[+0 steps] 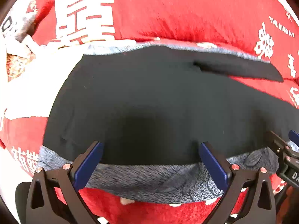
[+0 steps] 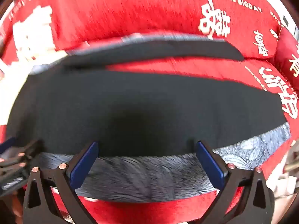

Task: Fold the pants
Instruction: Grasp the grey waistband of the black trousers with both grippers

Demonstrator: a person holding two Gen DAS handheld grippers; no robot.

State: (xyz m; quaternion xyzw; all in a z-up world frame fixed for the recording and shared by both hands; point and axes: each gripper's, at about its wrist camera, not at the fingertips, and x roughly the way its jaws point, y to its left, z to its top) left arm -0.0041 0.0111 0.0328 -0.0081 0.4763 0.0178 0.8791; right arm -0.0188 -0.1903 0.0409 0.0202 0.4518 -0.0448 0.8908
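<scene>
Dark pants (image 1: 158, 97) with a grey fleece lining (image 1: 149, 179) lie flat on a red bedspread; they also fill the right wrist view (image 2: 145, 108). One leg (image 1: 243, 69) lies apart from the other at the far side. My left gripper (image 1: 151, 149) is open, its blue fingers (image 1: 87, 164) over the near edge where the lining shows. My right gripper (image 2: 147, 149) is open over the same edge further right; it also shows at the right edge of the left wrist view (image 1: 286, 149). Neither holds cloth.
The red bedspread (image 1: 168, 15) with white characters covers the bed. A white and grey cloth (image 1: 20, 37) lies at the far left. Pale items (image 2: 287, 183) sit at the right edge of the right wrist view.
</scene>
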